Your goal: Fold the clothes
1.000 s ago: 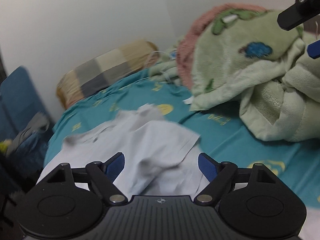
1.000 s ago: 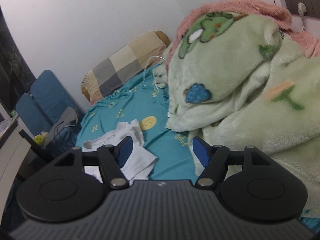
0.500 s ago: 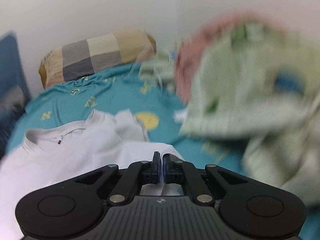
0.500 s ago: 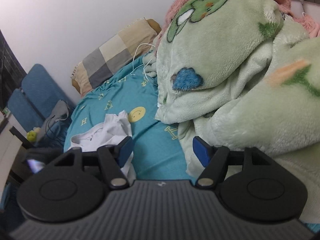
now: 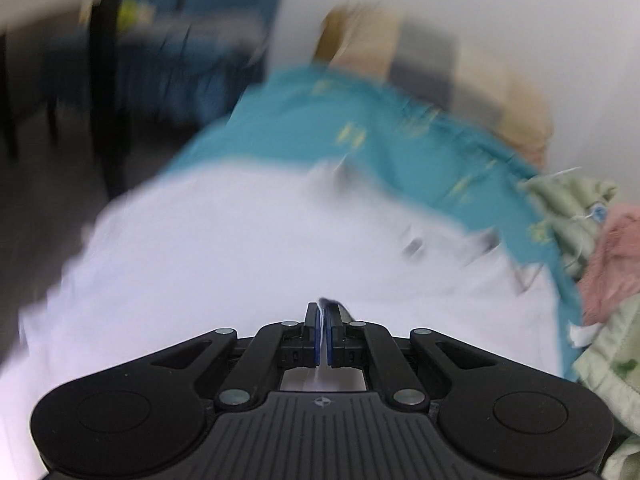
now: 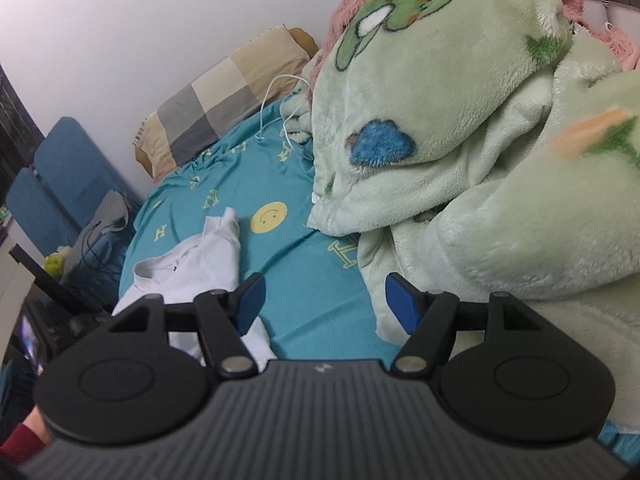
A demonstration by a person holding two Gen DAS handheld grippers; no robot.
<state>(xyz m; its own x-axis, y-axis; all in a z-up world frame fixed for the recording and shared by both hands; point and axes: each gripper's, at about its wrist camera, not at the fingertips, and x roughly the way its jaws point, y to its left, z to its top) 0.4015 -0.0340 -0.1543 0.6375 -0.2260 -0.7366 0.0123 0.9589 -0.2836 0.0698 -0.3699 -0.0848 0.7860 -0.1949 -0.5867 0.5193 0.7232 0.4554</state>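
Observation:
A white T-shirt (image 5: pixel 240 264) lies spread on the teal bedsheet (image 5: pixel 320 136), blurred by motion in the left wrist view. My left gripper (image 5: pixel 324 316) is shut on a thin fold of the shirt's fabric between its blue pads. In the right wrist view the same shirt (image 6: pixel 200 264) lies rumpled at the left, collar showing. My right gripper (image 6: pixel 322 300) is open and empty, held above the sheet (image 6: pixel 312 280) to the right of the shirt.
A big green and pink fleece blanket (image 6: pixel 460 140) is heaped on the right half of the bed. A checked pillow (image 6: pixel 224 96) lies against the wall with a white cable (image 6: pixel 280 100) near it. A blue chair (image 6: pixel 60 176) stands off the bed's left edge.
My left gripper has shut on the shirt and swung fast to the left, blurring its view. My right gripper has stayed open and shifted only slightly.

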